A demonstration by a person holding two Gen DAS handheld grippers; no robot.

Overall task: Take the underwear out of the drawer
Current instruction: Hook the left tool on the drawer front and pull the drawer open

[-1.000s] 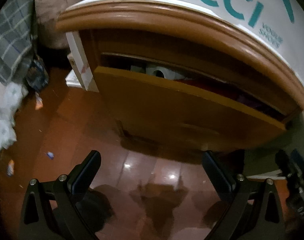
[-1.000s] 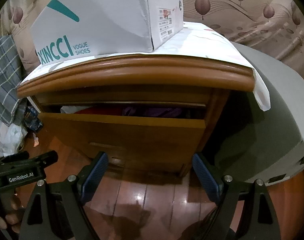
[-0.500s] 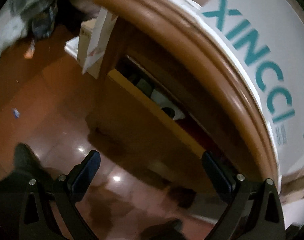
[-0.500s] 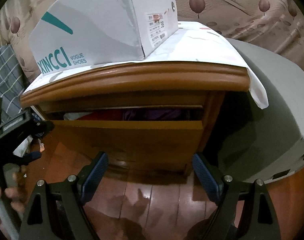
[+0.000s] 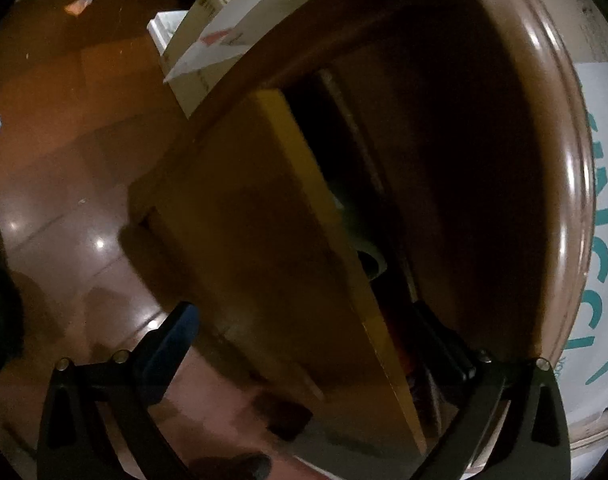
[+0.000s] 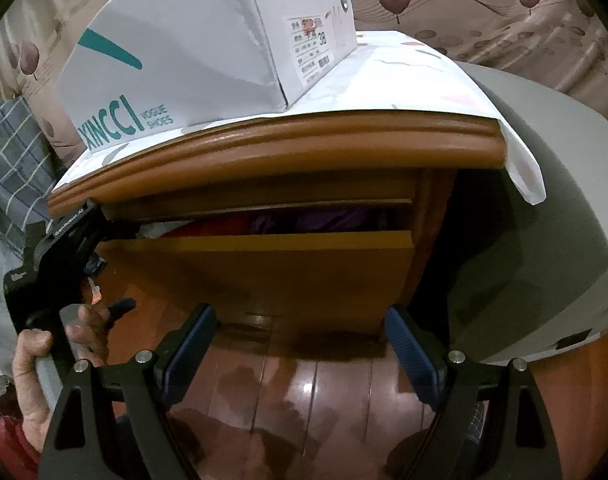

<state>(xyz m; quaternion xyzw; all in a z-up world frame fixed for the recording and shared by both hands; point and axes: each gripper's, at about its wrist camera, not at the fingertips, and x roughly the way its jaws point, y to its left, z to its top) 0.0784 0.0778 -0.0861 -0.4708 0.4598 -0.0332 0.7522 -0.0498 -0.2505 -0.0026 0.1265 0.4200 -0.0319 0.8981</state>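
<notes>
A wooden nightstand has its drawer (image 6: pixel 255 276) pulled out a little. Red cloth (image 6: pixel 219 226) and purple cloth (image 6: pixel 312 220) show in the gap above the drawer front; I cannot tell which is underwear. My left gripper (image 6: pixel 103 256) is rolled sideways at the drawer's left top corner, held by a hand (image 6: pixel 31 356). In the left wrist view this gripper (image 5: pixel 308 336) is open, and the top edge of the drawer front (image 5: pixel 263 240) runs between its fingers. My right gripper (image 6: pixel 299 344) hangs open, low in front of the drawer, with nothing between its fingers.
A white shoe box (image 6: pixel 191 52) stands on a white cloth on the nightstand top (image 6: pixel 263 148). A grey mattress edge (image 6: pixel 544 208) lies to the right, and plaid fabric (image 6: pixel 11 168) to the left. The glossy wooden floor (image 6: pixel 304 400) lies below. A white roll (image 5: pixel 368 260) sits inside the drawer.
My left gripper has rolled sideways and moved up to the drawer's left top corner, so the drawer front's edge now lies between its fingers. The right gripper has come slightly closer.
</notes>
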